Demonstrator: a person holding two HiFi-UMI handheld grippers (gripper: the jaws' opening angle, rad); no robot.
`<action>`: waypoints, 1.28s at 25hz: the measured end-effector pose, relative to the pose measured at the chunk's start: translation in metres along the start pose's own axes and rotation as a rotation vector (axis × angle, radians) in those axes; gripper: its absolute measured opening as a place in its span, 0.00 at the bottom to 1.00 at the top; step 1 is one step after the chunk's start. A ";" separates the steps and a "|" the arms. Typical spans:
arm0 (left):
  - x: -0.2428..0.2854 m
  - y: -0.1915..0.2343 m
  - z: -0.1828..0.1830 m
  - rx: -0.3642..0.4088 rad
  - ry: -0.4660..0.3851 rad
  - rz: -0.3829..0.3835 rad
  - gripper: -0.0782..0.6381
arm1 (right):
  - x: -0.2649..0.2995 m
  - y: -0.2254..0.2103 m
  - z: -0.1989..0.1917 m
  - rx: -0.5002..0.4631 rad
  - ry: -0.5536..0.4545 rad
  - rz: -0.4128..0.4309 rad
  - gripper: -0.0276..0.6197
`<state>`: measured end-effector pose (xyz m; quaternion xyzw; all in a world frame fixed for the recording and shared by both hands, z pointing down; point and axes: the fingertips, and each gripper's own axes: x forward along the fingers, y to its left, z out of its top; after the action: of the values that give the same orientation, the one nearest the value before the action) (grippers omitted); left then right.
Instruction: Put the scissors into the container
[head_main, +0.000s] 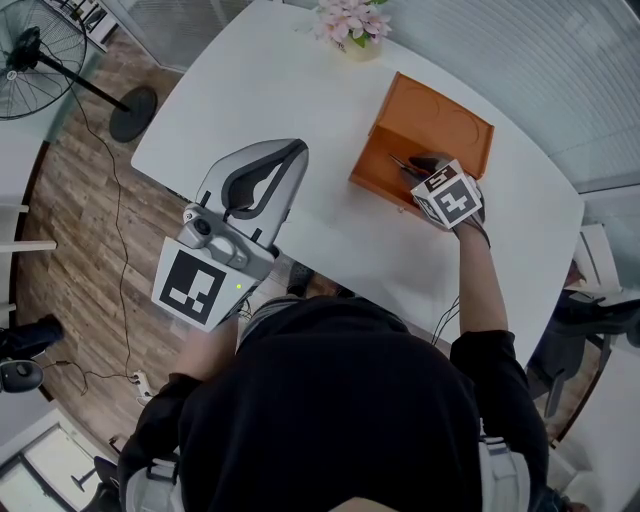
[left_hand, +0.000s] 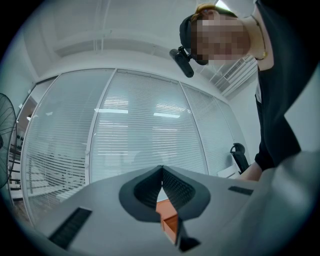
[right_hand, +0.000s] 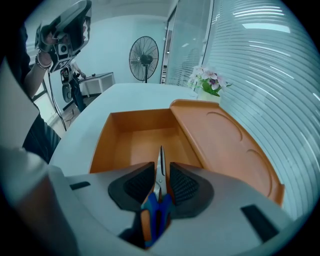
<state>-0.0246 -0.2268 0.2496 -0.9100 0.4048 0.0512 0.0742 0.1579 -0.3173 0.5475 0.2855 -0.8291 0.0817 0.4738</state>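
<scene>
The left gripper (left_hand: 161, 172) is held over the bench's near side, jaws together on nothing; the right gripper (right_hand: 161, 167) tips down at the orange container (right_hand: 102, 145), jaws a little apart, the scissors (right_hand: 159, 197) between them, blades over its open mouth, handles half hidden; its lid (right_hand: 220, 145) is thrown open; pink flowers (head_main: 352, 22) stand at the white bench's (head_main: 250, 90) far edge; beyond, wood floor (head_main: 80, 220), a standing fan (head_main: 30, 60), blinds (head_main: 560, 60).

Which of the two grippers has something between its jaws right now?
The right gripper: the scissors stand between its jaws, blades pointing into the orange container. The left gripper has its jaws together on nothing.
</scene>
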 end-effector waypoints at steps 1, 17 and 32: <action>0.000 0.000 0.000 -0.001 -0.001 -0.001 0.13 | -0.001 0.000 0.002 0.007 -0.010 0.003 0.20; 0.001 -0.006 0.003 -0.009 -0.016 -0.024 0.13 | -0.034 -0.001 0.028 0.005 -0.110 -0.063 0.20; 0.011 -0.013 0.004 -0.011 -0.026 -0.065 0.13 | -0.083 -0.007 0.058 0.053 -0.292 -0.164 0.20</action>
<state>-0.0079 -0.2251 0.2453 -0.9224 0.3735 0.0627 0.0763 0.1510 -0.3144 0.4462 0.3733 -0.8606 0.0222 0.3456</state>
